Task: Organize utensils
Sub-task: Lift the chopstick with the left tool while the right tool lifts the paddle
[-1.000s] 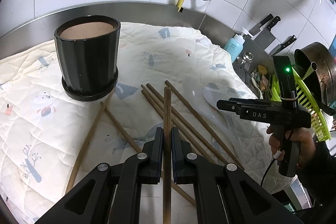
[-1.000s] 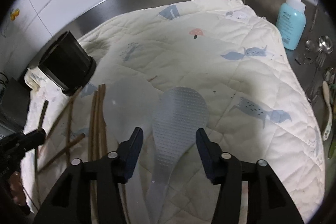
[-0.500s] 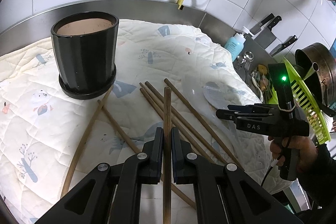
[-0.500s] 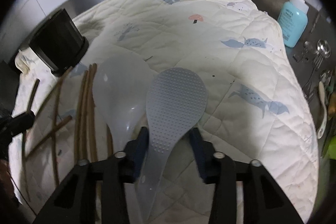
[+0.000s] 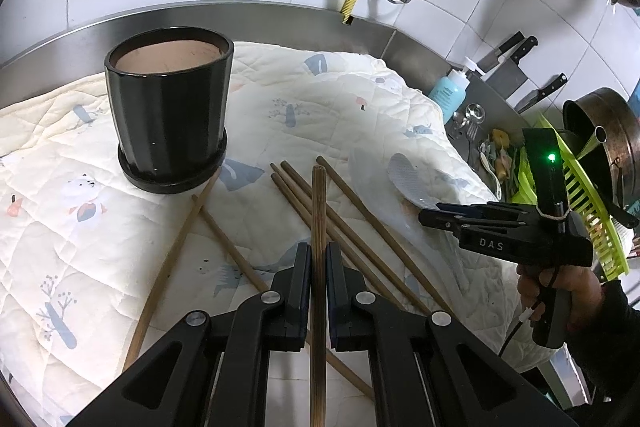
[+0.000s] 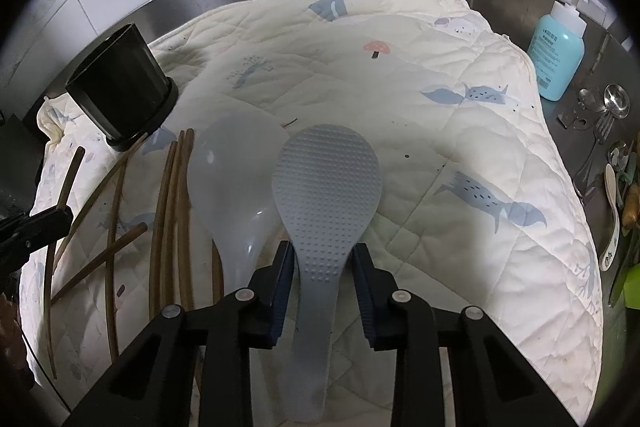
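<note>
wooden chopstick (image 5: 319, 227) clenched in left tongs (image 5: 319, 267) | right tongs (image 6: 323, 263) closing around dimpled paddle (image 6: 326, 183), gaps remain

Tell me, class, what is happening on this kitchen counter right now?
A person works two handheld grippers over a quilted cloth. The left gripper is shut on one wooden chopstick; more lie loose beside a black pot. The right gripper has just been closing around a dimpled rice paddle, its pads not yet pressing on it.

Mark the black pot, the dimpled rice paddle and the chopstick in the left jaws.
black pot (image 5: 168, 115), left wrist view, on its front wall.
dimpled rice paddle (image 6: 326, 179), right wrist view, middle of the blade.
chopstick (image 5: 319, 211), left wrist view, on the shaft ahead of the jaws.
</note>
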`<action>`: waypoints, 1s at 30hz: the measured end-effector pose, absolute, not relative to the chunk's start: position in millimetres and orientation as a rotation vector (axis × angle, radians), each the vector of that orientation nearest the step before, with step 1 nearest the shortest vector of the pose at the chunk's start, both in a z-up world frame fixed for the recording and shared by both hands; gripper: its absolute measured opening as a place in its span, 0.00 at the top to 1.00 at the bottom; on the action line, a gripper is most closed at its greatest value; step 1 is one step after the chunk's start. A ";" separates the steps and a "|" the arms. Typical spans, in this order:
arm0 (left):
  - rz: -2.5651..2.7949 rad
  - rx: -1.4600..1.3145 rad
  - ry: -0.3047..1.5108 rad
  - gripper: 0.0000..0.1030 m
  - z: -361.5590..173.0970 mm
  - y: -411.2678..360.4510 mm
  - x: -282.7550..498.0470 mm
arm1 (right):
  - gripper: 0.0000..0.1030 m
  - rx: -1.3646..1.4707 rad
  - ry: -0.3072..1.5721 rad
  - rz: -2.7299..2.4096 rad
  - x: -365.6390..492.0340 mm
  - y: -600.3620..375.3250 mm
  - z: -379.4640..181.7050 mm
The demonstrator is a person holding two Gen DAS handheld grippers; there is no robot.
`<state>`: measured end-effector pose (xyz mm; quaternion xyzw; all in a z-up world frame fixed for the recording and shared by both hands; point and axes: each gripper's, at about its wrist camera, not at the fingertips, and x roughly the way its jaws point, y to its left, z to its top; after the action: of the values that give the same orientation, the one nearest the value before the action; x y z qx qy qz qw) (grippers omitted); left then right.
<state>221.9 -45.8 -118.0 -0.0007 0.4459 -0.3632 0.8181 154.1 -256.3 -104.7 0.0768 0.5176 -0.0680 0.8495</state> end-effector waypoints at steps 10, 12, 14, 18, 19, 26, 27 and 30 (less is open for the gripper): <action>-0.745 -0.048 0.909 0.93 -100.6 -29.9 232.3 | 0.69 0.213 0.975 -0.097 151.9 -258.7 -86.7; -0.741 -0.064 0.895 0.93 -94.6 -26.5 234.9 | 0.69 0.212 0.965 -0.093 151.8 -257.8 -84.4; -0.733 -0.069 0.880 0.93 -88.9 -23.6 237.5 | 0.70 0.208 0.958 -0.090 151.9 -256.4 -83.2; -0.725 -0.088 0.864 0.93 -80.9 -18.3 242.0 | 0.70 0.203 0.943 -0.082 149.9 -253.8 -81.1; -0.724 -0.092 0.862 0.93 -79.5 -17.1 242.8 | 0.70 0.203 0.936 -0.079 149.7 -253.1 -79.5; -0.713 -0.115 0.823 0.93 -63.0 -9.3 248.1 | 0.70 0.190 0.880 -0.056 147.9 -247.9 -63.1; -0.709 -0.121 0.814 0.93 -58.8 -7.6 249.8 | 0.70 0.188 0.873 -0.053 148.4 -247.3 -60.6; -0.700 -0.131 0.783 0.93 -46.7 -3.8 253.9 | 0.70 0.200 0.848 -0.033 150.3 -245.3 -52.0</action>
<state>253.9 -3.8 -46.7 -0.0623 0.3734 -0.3337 0.8633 150.3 -245.3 -52.0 0.0969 0.4108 -0.0160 0.9064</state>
